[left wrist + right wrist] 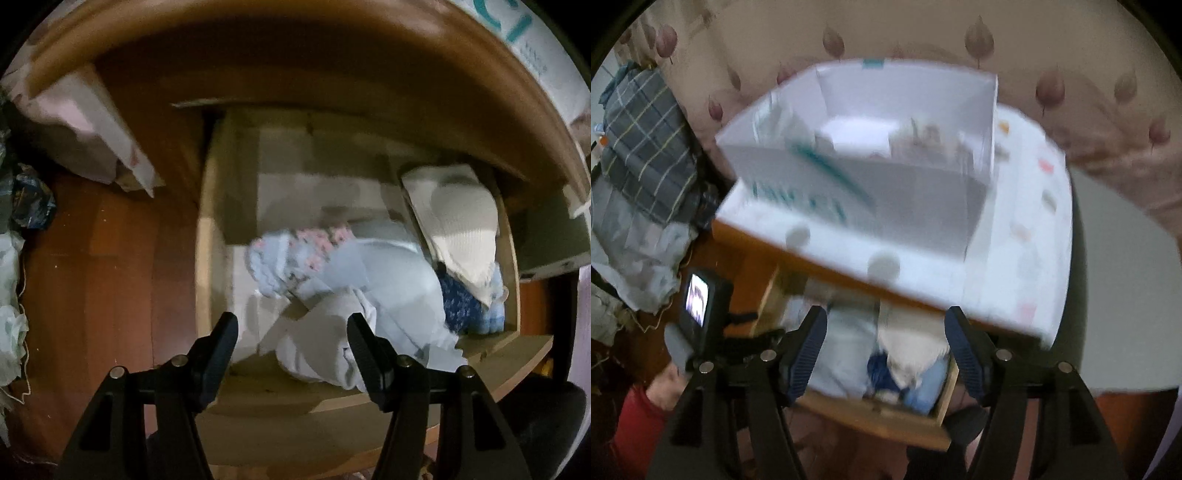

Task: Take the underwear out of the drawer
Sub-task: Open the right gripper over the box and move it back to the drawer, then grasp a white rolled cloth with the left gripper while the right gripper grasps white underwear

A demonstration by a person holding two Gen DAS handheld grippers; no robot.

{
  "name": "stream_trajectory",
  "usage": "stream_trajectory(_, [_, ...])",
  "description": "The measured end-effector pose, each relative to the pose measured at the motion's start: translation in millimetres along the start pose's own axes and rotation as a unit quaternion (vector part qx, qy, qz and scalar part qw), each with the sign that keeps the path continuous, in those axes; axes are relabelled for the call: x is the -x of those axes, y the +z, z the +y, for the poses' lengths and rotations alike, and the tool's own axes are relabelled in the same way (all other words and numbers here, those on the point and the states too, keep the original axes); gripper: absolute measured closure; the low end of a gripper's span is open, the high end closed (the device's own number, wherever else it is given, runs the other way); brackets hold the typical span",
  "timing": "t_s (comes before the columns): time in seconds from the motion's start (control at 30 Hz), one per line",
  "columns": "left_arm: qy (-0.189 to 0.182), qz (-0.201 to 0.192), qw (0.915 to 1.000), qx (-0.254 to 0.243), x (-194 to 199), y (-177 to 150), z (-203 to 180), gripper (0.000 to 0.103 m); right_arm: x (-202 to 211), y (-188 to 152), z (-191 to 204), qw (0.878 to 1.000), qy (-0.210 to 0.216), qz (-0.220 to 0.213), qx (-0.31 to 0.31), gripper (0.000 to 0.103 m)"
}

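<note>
1. From the left wrist view I look down into the open wooden drawer (207, 258), pulled out below the cabinet top.
2. My left gripper (291, 332) hangs above the drawer's near end with its jaws spread wide and nothing between them; I cannot tell whether the right-hand finger touches the cloth beneath it.
3. The underwear lies inside the drawer: a pale grey-white bundle (325, 350) sits just under the left gripper, a pink-flowered pale blue piece (291, 254) lies behind it, and a light blue garment (399, 280) lies beside them.
4. A cream ribbed garment (461, 225) rests toward the drawer's right side, over a dark blue patterned piece (458, 299).
5. My right gripper (884, 343) is held higher, above the drawer's front, jaws also spread and empty.
6. In the right wrist view, which is blurred, a white open box (871, 155) with teal lettering stands on the cabinet top, above the drawer.
7. A plaid cloth (646, 144) lies heaped to the left of the cabinet.
</note>
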State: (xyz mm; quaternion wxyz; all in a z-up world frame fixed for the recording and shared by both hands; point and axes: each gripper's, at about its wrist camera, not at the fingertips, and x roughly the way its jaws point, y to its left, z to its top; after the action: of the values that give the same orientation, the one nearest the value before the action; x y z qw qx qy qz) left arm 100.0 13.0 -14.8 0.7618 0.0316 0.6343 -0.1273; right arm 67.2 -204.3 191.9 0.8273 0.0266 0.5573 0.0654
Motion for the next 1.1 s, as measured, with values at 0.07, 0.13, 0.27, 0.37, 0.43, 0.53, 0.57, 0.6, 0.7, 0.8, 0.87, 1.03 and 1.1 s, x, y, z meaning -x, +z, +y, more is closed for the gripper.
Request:
stream_trajectory(0.07, [0.009, 0.009, 0.9999, -0.009, -7, 1, -6, 0.040, -15, -17, -4, 1.000, 0.008, 0.018, -0.007, 0.039])
stream_trajectory(0.13, [0.008, 0.011, 0.9999, -0.010, -9, 3, -9, 0.040, -32, -34, -8, 0.999, 0.012, 0.038, -0.018, 0.039])
stream_trajectory(0.27, [0.006, 0.017, 0.9998, 0.000, -15, 8, -11, 0.040, -63, -56, -18, 0.996, 0.022, 0.070, -0.040, 0.039])
stream_trajectory(0.37, [0.003, 0.020, 0.9998, -0.001, -15, 10, -13, 0.040, -80, -64, -20, 0.995, 0.027, 0.085, -0.048, 0.039])
stream_trajectory(0.43, [0.005, 0.003, 1.0000, -0.005, -8, 11, -14, 0.040, -91, -69, -19, 0.994, 0.032, 0.093, -0.050, 0.039])
stream_trajectory(0.53, [-0.005, -0.012, 0.9999, -0.009, -2, 11, -16, 0.040, -103, -74, -20, 0.992, 0.039, 0.101, -0.057, 0.039])
stream_trajectory(0.57, [0.001, 0.003, 0.9999, -0.010, -9, 11, -16, 0.040, -106, -75, -19, 0.992, 0.041, 0.103, -0.059, 0.039])
stream_trajectory(0.6, [0.008, 0.019, 0.9997, -0.010, -16, 11, -17, 0.039, -109, -75, -18, 0.992, 0.043, 0.106, -0.059, 0.039])
stream_trajectory(0.7, [-0.005, 0.042, 0.9991, -0.005, -27, 11, -18, 0.039, -117, -75, -14, 0.991, 0.047, 0.114, -0.058, 0.039])
stream_trajectory(0.8, [-0.001, 0.051, 0.9987, 0.000, -33, 11, -18, 0.037, -123, -75, -11, 0.990, 0.051, 0.122, -0.053, 0.039])
stream_trajectory(0.87, [-0.003, 0.059, 0.9982, 0.006, -36, 11, -16, 0.036, -129, -74, -6, 0.989, 0.054, 0.127, -0.049, 0.037])
stream_trajectory(1.03, [-0.008, 0.063, 0.9978, 0.016, -36, 10, -12, 0.033, -147, -73, 3, 0.988, 0.056, 0.139, -0.040, 0.037])
stream_trajectory(1.1, [-0.011, 0.064, 0.9978, 0.015, -37, 10, -11, 0.033, -153, -71, 7, 0.987, 0.057, 0.145, -0.037, 0.037])
